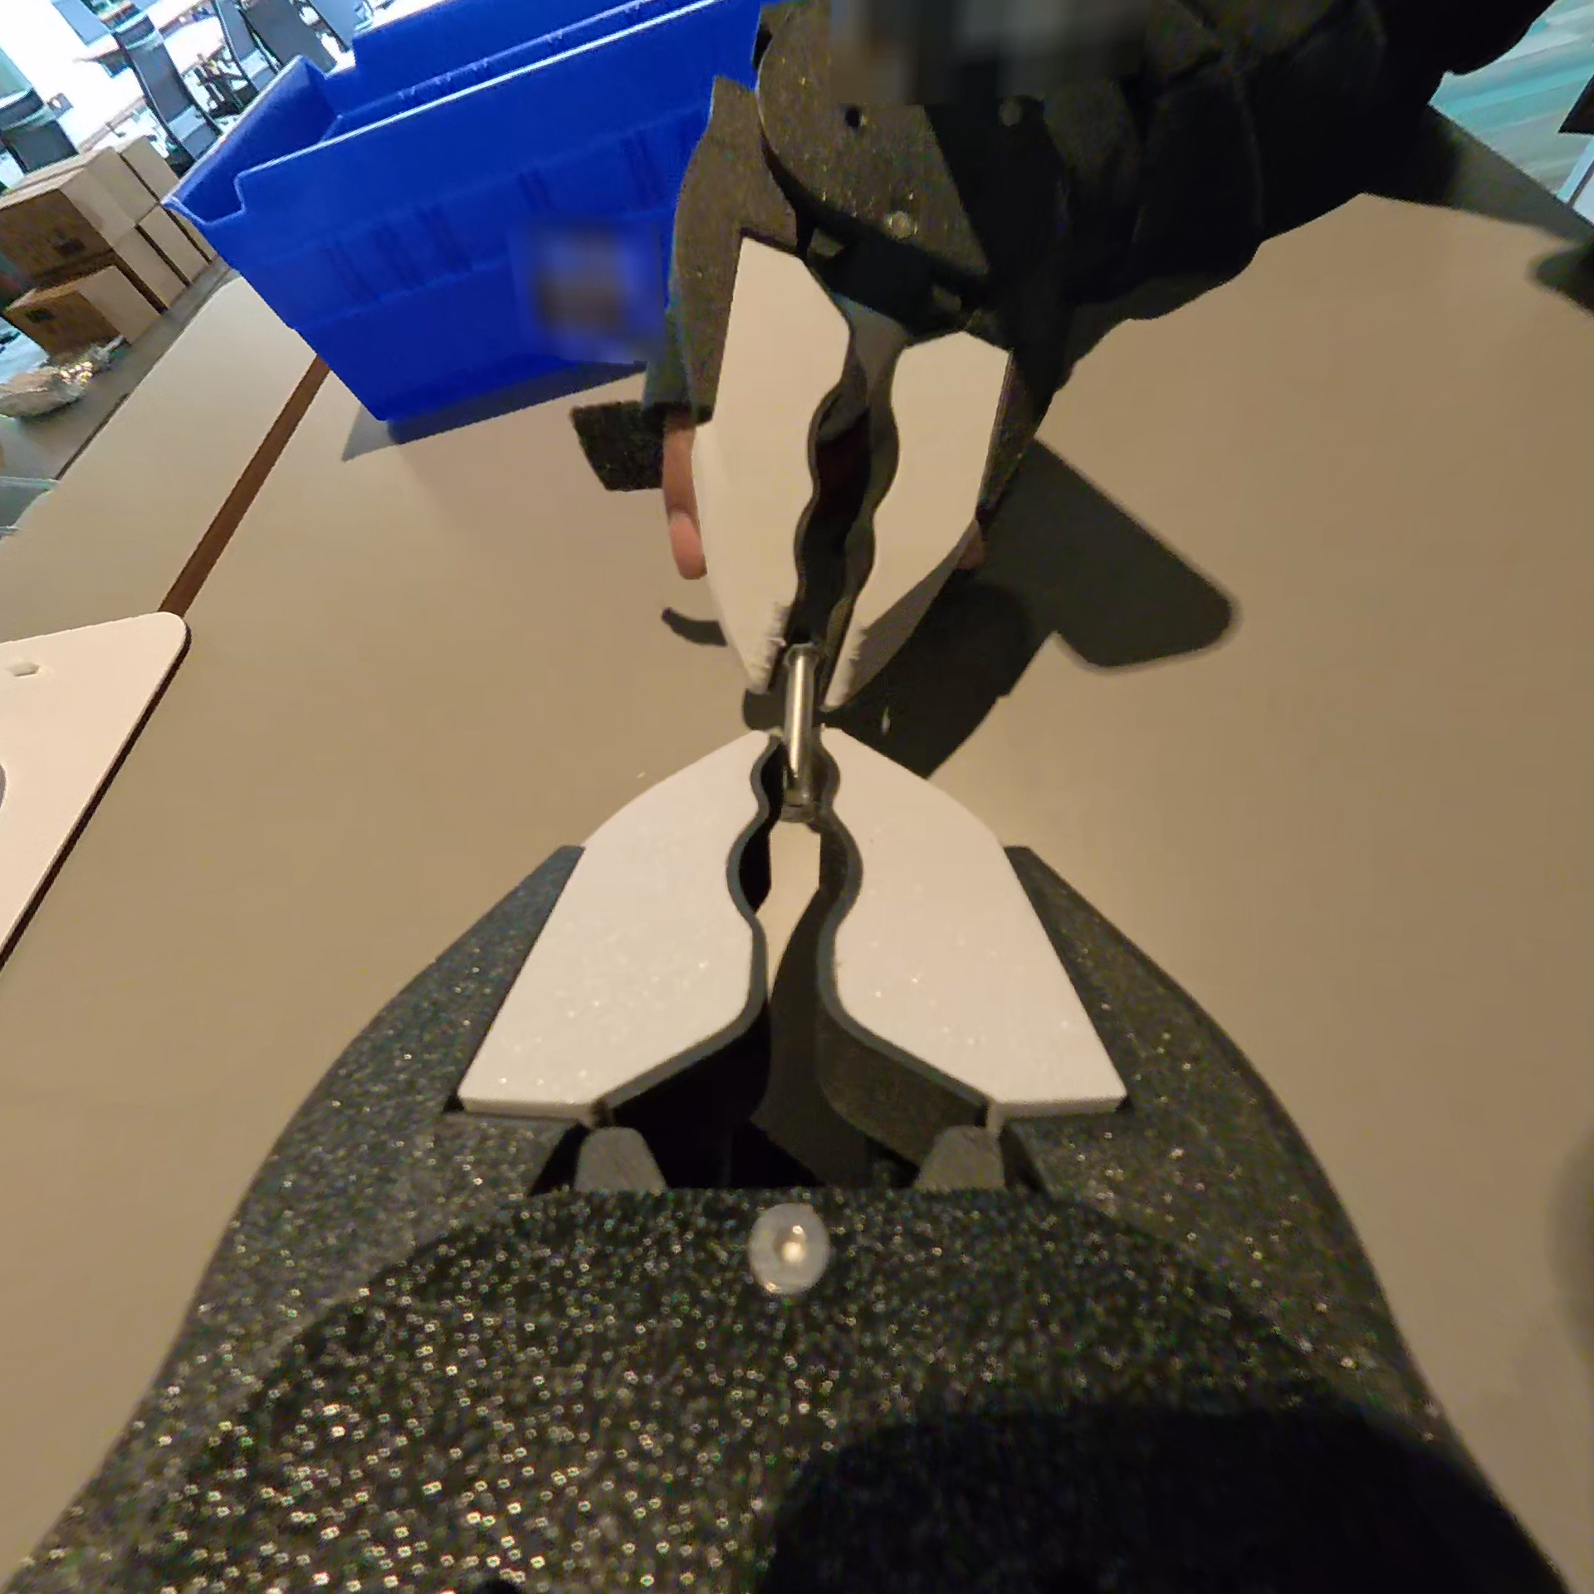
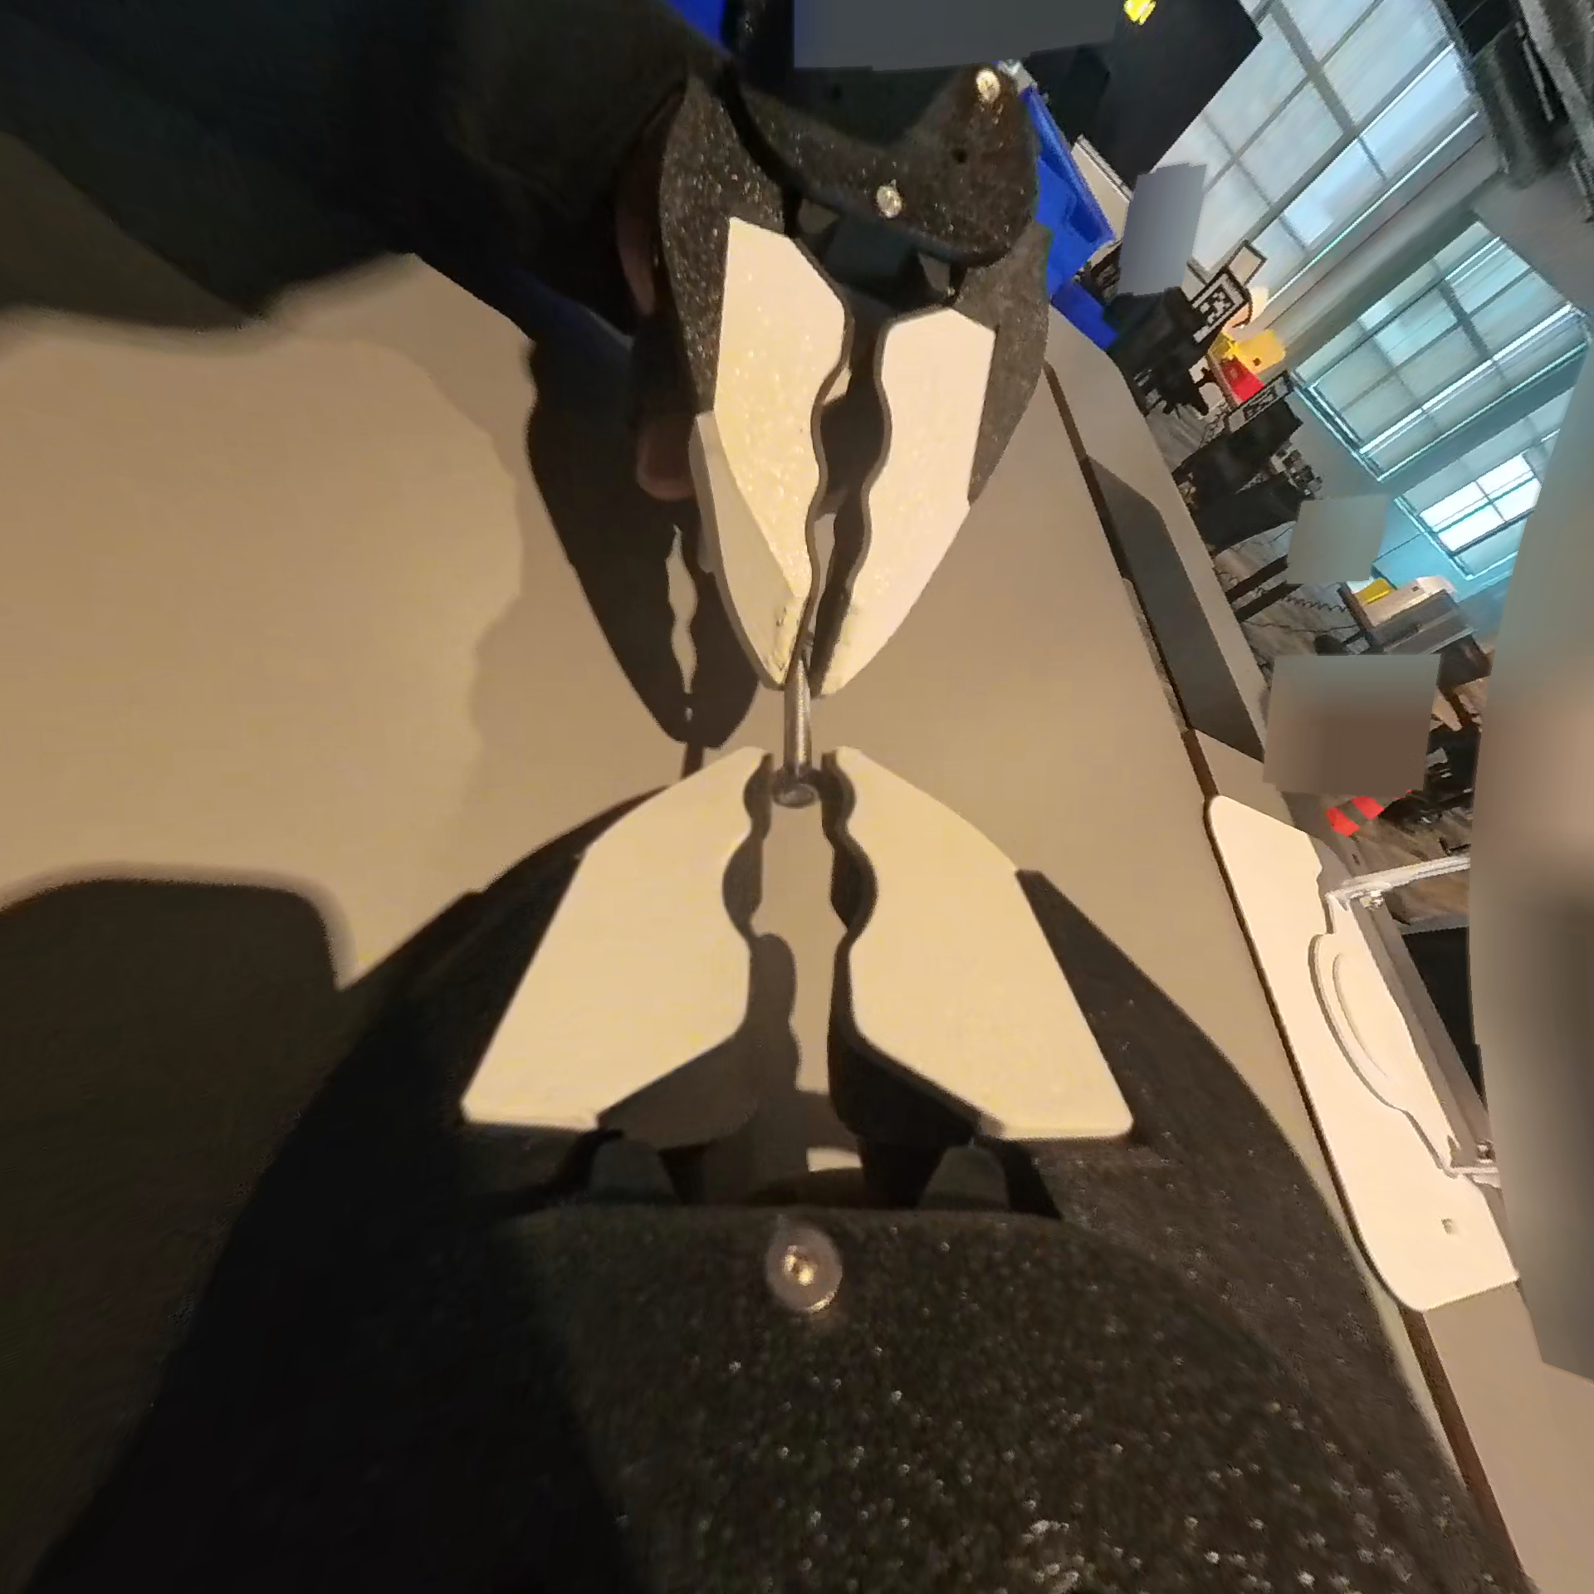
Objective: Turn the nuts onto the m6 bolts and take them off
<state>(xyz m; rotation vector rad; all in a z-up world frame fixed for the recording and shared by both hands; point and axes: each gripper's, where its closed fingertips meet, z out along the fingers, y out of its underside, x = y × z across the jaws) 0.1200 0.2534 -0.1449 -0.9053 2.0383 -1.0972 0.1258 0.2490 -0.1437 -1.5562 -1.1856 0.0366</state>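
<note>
A silver M6 bolt (image 1: 798,716) hangs in the air between the two grippers, which face each other tip to tip above the grey table (image 1: 388,690). My left gripper (image 1: 798,781) is shut on the near end of the bolt, where a wider head-like piece (image 1: 798,806) sits in the notch of its white fingers (image 1: 673,931). My right gripper (image 2: 795,776) is shut on a small round metal piece that looks like the nut (image 2: 793,793), with the bolt's thin shaft (image 2: 795,724) running out of it. The right gripper also shows in the left wrist view (image 1: 798,668). The left gripper also shows in the right wrist view (image 2: 798,681).
A blue plastic bin (image 1: 448,259) stands at the far side of the table. A white board (image 1: 78,724) lies at the left edge and also shows in the right wrist view (image 2: 1328,1078). Cardboard boxes (image 1: 78,233) stand beyond the table. A hand (image 1: 686,509) holds the right gripper. Less than 4 cm separates the two grippers' tips.
</note>
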